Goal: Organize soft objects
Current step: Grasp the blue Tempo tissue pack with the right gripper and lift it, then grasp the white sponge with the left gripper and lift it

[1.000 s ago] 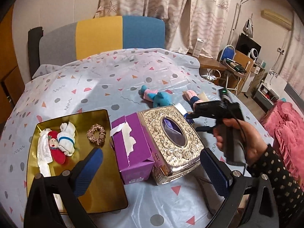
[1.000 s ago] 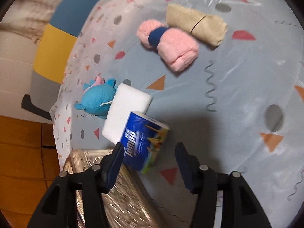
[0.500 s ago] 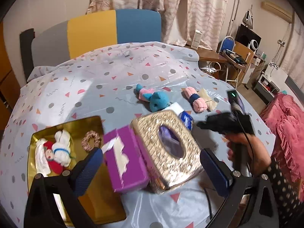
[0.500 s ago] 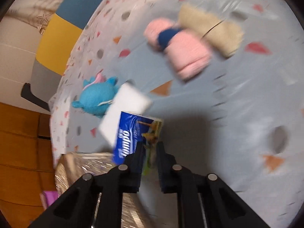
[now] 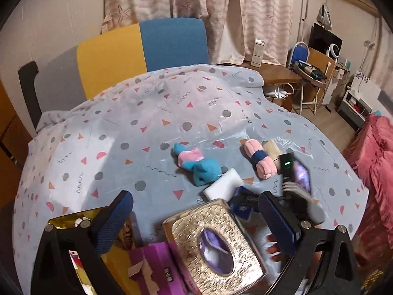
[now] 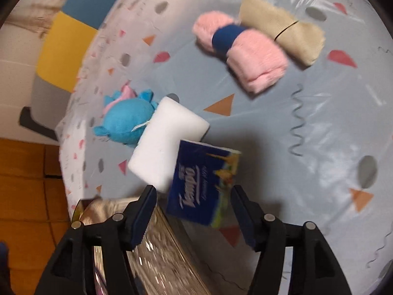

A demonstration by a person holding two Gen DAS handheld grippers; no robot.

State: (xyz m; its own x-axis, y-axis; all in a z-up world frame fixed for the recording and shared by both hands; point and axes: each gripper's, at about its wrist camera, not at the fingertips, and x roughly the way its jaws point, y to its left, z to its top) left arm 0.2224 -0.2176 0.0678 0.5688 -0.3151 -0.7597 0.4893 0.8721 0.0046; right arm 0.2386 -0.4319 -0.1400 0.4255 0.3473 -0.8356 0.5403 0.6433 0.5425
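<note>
My right gripper [image 6: 194, 191] points down at a blue tissue pack [image 6: 203, 186] that lies between its jaws. The jaws are opening and the pads stand off the pack. The pack leans on a white foam block [image 6: 167, 142], which touches a blue plush toy [image 6: 125, 120]. Farther off lie a pink rolled towel with a navy band [image 6: 250, 56] and a beige roll [image 6: 280, 32]. My left gripper [image 5: 195, 204] hangs open and holds nothing above the ornate gold tissue box [image 5: 213, 245]. The plush toy [image 5: 203, 169] and pink roll [image 5: 260, 162] lie beyond it.
A purple tissue box [image 5: 152, 265] stands left of the gold box. A gold tray [image 5: 63, 221] holding small soft items shows at the lower left, mostly hidden. The patterned tablecloth [image 5: 147, 127] covers the table. A multicoloured chair [image 5: 137, 51] stands behind it.
The right gripper shut on the tissue pack half a second ago and now stands apart from it. The left gripper moved right and up, so the tray and purple box slid to the picture's bottom.
</note>
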